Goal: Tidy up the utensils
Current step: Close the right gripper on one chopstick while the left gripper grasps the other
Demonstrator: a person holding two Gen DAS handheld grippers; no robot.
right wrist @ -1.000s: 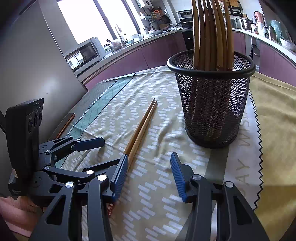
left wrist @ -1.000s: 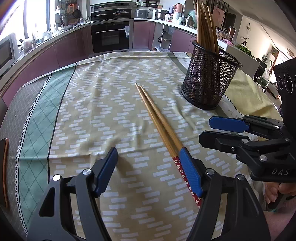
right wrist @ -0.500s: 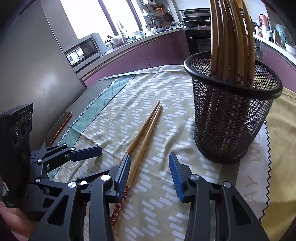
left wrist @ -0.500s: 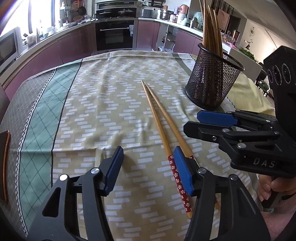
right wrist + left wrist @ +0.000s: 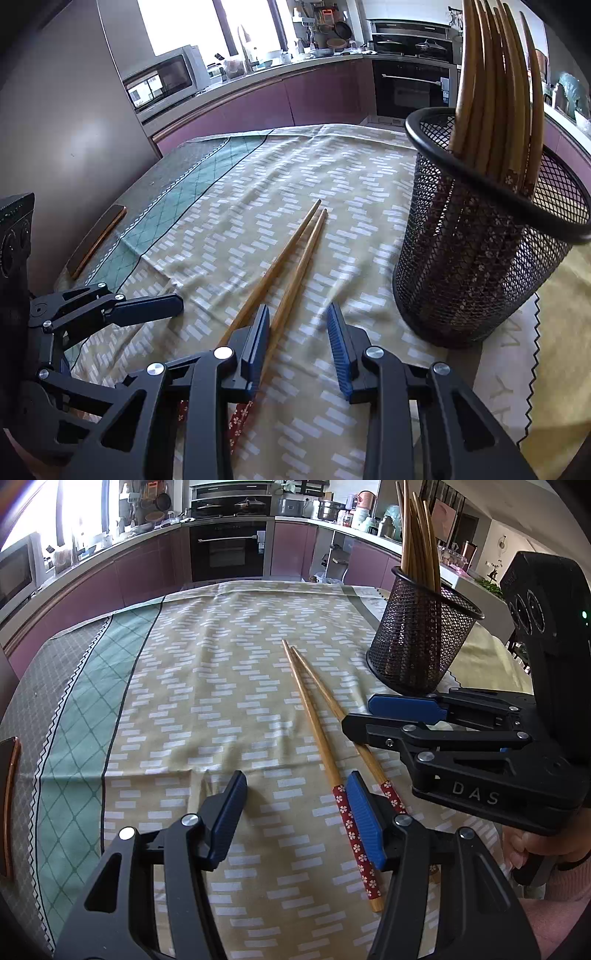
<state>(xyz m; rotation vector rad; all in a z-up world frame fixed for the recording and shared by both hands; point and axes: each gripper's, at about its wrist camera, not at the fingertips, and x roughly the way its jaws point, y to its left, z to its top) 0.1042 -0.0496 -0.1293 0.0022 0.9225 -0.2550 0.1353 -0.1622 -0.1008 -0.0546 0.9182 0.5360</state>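
Observation:
Two wooden chopsticks [image 5: 314, 716] with red flowered ends lie side by side on the patterned tablecloth [image 5: 207, 686]; they also show in the right wrist view [image 5: 291, 251]. A black mesh holder [image 5: 421, 646] with several chopsticks stands upright to their right, also in the right wrist view [image 5: 480, 258]. My left gripper [image 5: 295, 812] is open and empty, its right finger between the red ends. My right gripper [image 5: 299, 339] is open and empty, low over the chopsticks' near part, left of the holder.
A dark flat object with a copper edge [image 5: 98, 236] lies at the table's left edge. Kitchen counters and an oven [image 5: 227, 554] run behind the table. The cloth has a green and grey band [image 5: 92, 701] on the left.
Both grippers have drawn back towards the near end of the chopsticks, so the red ends now show. The right gripper has shifted left over the chopsticks. Both stay open.

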